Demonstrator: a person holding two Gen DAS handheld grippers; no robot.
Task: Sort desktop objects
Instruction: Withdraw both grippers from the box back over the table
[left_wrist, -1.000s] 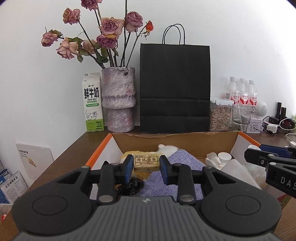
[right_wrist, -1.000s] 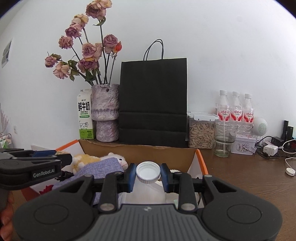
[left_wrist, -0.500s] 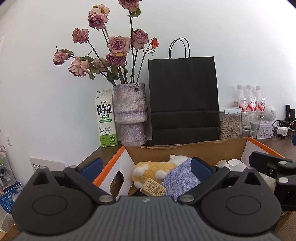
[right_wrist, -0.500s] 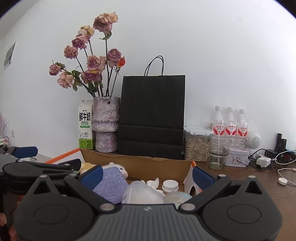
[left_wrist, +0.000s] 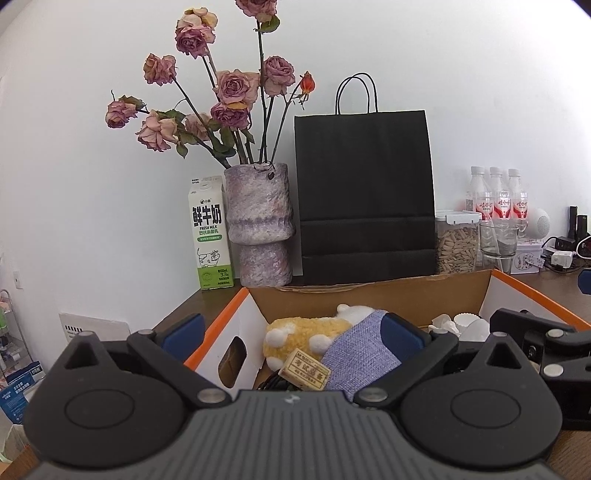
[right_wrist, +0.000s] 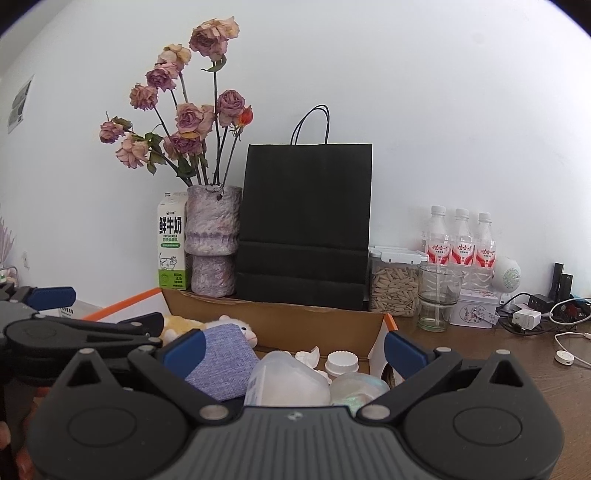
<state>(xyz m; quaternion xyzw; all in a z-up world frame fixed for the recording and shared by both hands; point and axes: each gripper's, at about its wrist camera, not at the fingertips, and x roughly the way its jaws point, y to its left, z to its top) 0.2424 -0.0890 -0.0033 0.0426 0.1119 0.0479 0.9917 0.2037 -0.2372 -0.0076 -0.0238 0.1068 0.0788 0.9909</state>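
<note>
**Both grippers let go over the box**

Left wrist view: The left gripper (left_wrist: 291, 334) now has its blue pads spread wide with nothing between them. A second ago they pinched the small tan block (left_wrist: 304, 373) with writing on it. Now that block lies loose in the cardboard box (left_wrist: 369, 295), leaning on the yellow plush toy (left_wrist: 306, 332) and touching the purple cloth (left_wrist: 358, 354). So this thing looks put away. The other gripper pokes in from the right edge.

Right wrist view: The right gripper (right_wrist: 293, 349) is spread wide too and holds nothing. A second ago it squeezed the neck of the clear plastic bottle (right_wrist: 286, 384) under its white cap. Now the bottle lies in the box (right_wrist: 295, 325), beside the purple cloth (right_wrist: 223, 363) and near a white cap (right_wrist: 341, 362). It looks dropped off as well.

Both hands are free, so I think they can go get more things from the desk (right_wrist: 498, 354), like the white cable (right_wrist: 565, 356) on the right.
</note>
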